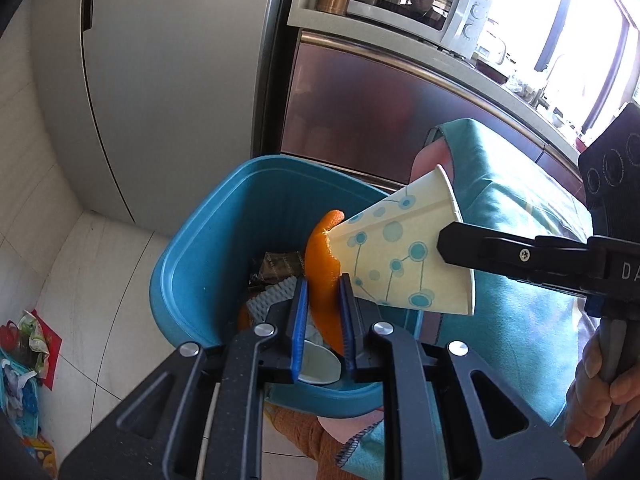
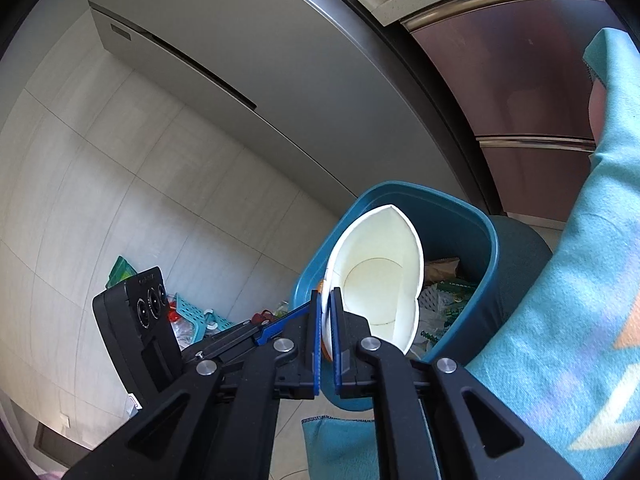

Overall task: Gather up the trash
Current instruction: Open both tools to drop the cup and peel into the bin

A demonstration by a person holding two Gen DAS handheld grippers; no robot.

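Left gripper pinches orange peel over blue trash bin. Right gripper nearly closed, clamps paper cup rim, cup tilted above same bin, touching peel.

I am counting one blue bin, one paper cup, one orange peel and my two grippers.
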